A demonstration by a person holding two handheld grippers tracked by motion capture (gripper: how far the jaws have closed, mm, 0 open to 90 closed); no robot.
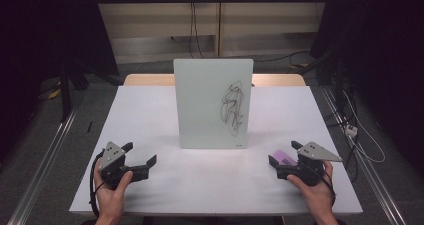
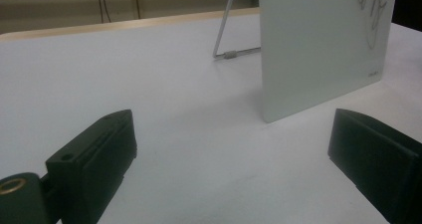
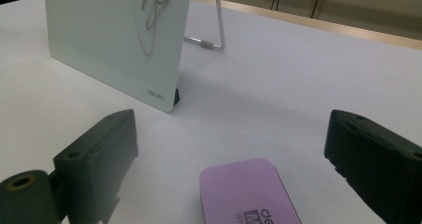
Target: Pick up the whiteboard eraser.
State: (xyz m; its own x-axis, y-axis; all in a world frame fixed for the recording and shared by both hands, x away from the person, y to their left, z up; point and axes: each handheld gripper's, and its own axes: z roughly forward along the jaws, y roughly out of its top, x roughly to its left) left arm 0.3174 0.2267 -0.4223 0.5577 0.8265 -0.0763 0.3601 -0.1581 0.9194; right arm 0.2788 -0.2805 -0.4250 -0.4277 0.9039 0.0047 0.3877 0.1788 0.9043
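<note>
White table (image 1: pixel 200 185), flat purple eraser (image 3: pixel 247 193)

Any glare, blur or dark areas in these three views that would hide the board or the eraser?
High view: even light on the table, dark surroundings, scribble on the board readable. Left gripper view: soft focus, the board's shadow pale. Right gripper view: purple eraser sharp but cut by the bottom edge; no glare.

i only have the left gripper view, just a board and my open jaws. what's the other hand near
Observer: A purple eraser lies on the table between the right gripper's open jaws, not gripped.
Operator: anything on the board
Observer: Black scribble runs down the right half of the whiteboard.
Operator: where's my gripper from there
Observer: The left gripper sits near the table's front left, left of the board.
</note>
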